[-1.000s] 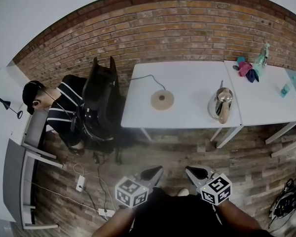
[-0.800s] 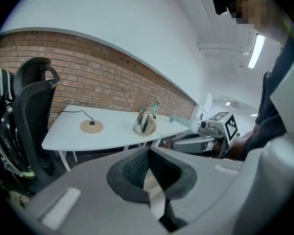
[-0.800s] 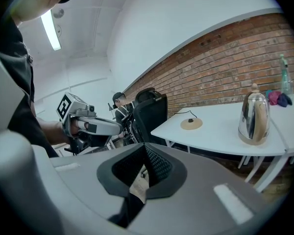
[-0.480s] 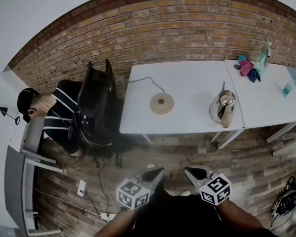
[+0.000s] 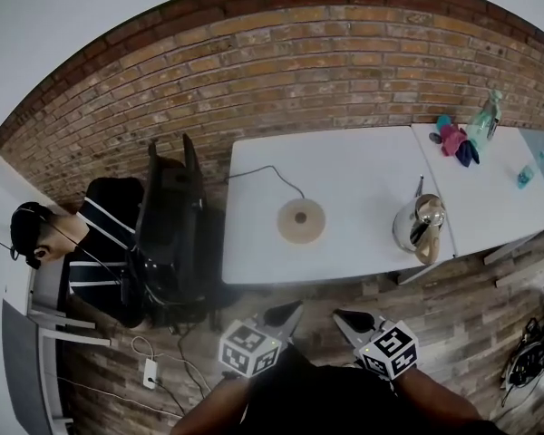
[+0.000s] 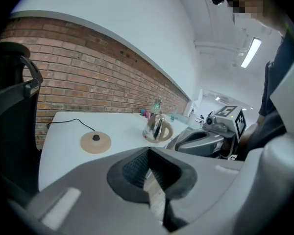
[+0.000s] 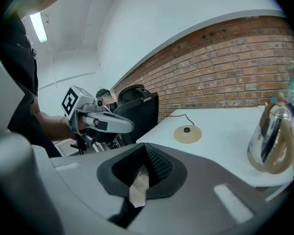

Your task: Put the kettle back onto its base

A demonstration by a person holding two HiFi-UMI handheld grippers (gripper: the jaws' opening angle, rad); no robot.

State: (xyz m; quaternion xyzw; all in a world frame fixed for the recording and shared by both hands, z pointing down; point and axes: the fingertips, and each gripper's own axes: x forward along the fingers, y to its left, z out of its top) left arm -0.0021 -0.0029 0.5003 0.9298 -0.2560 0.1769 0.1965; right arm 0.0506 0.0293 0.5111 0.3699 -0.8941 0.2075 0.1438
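Left gripper (image 5: pixel 287 313) and right gripper (image 5: pixel 343 317), both clenched and empty, come nearer the table (image 5: pixel 344 166). Kettle (image 5: pixel 419 227) stands ahead-right of them, base (image 5: pixel 301 221) straight ahead.

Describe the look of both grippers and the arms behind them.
The left gripper and right gripper match: smooth grey bodies tapering to dark tips, with black ribbed pads inside. Each carries a white cube printed with black square markers. No cables show on them. The forearms behind are bare of sleeves; the person wears a dark top.
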